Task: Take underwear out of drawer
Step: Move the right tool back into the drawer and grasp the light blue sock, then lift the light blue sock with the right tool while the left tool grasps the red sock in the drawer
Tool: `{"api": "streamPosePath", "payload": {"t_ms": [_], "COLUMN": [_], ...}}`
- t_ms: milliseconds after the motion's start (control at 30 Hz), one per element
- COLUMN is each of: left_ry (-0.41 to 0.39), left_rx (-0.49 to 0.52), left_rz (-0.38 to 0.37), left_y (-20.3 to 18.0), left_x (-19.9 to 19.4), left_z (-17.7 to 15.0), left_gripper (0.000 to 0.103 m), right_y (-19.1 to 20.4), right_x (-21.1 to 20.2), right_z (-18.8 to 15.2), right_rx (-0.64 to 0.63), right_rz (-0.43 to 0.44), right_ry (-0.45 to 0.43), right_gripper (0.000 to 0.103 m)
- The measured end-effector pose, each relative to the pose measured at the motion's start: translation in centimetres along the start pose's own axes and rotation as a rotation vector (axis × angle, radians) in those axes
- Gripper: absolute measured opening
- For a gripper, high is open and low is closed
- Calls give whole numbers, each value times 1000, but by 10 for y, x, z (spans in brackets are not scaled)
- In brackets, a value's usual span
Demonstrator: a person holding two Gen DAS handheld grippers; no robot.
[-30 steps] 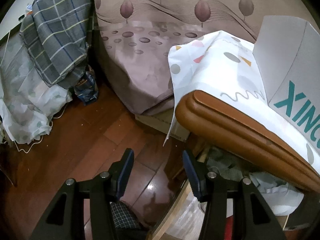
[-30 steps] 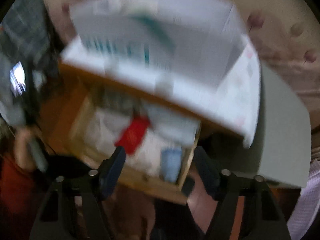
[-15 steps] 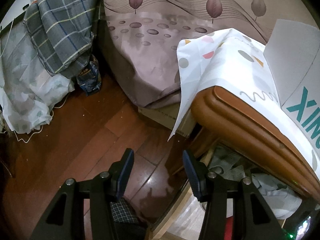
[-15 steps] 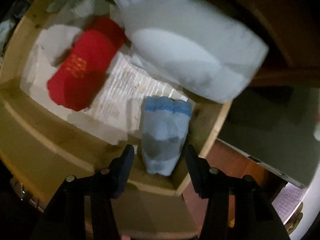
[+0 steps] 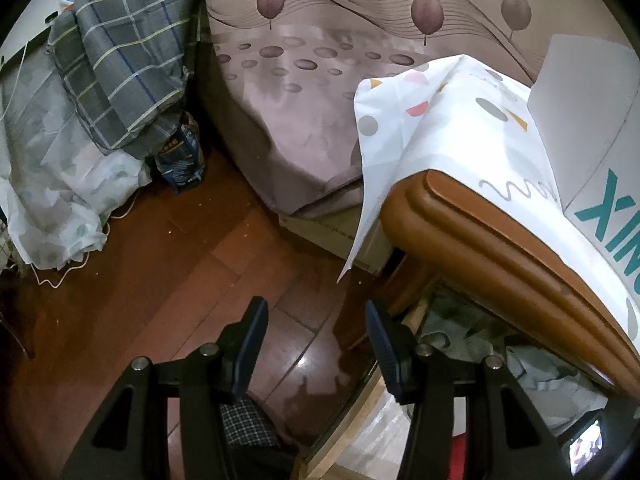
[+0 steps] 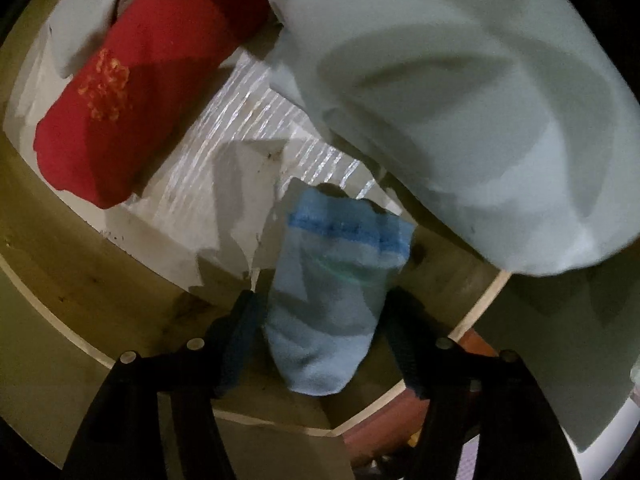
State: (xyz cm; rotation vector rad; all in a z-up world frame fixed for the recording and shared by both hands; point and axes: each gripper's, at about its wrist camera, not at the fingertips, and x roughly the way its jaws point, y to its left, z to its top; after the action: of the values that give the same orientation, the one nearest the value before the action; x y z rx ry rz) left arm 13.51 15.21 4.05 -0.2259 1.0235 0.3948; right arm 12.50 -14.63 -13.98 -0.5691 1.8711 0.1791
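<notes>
In the right wrist view the open wooden drawer (image 6: 80,280) holds a rolled light blue piece of underwear (image 6: 332,292) with a darker blue band, a rolled red piece (image 6: 120,92) and a large pale green garment (image 6: 460,92). My right gripper (image 6: 320,320) is open, its fingers on either side of the blue roll. My left gripper (image 5: 316,328) is open and empty above the wooden floor (image 5: 160,280), beside the drawer's corner (image 5: 360,400).
The nightstand top (image 5: 500,248) with a white patterned cloth (image 5: 440,128) and a white box (image 5: 592,120) overhangs the drawer. A bed with a mauve sheet (image 5: 312,92) stands behind. Plaid bedding (image 5: 128,48) and a blue bag (image 5: 180,152) lie left.
My right gripper has come down into the drawer and now straddles the blue roll. My left gripper has drifted slightly and stays open.
</notes>
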Motion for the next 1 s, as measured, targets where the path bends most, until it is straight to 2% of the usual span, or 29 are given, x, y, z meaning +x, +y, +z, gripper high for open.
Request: {"api": "streamPosePath", "payload": {"t_ms": [233, 300, 467, 567, 667, 767, 867, 1000], "left_ry": [-8, -5, -6, 0, 27, 61, 58, 86], "left_rx": [40, 42, 53, 62, 72, 95, 164, 227], "left_rz": [6, 1, -4, -13, -41, -56, -73, -122], "left_y": [-8, -8, -10, -11, -13, -18, -29, -42], "left_x": [-2, -1, -2, -2, 0, 3, 0, -4], "left_z": [-2, -1, -2, -3, -8, -14, -23, -35], "left_gripper": [52, 52, 52, 52, 52, 52, 52, 52], "right_y": [6, -1, -15, -21, -28, -38, -48, -58], "right_x": [7, 6, -4, -18, -43, -67, -86, -109], "right_z": [15, 14, 7, -8, -26, -56, -84, -114], "right_rx": [-40, -38, 1, 34, 102, 183, 275, 372], "right_rz": [-32, -25, -11, -21, 18, 71, 152, 171], "right_ry": [32, 22, -8, -81, -188, -335, -472, -637], "right_gripper": [60, 50, 40, 39, 39, 39, 39, 39]}}
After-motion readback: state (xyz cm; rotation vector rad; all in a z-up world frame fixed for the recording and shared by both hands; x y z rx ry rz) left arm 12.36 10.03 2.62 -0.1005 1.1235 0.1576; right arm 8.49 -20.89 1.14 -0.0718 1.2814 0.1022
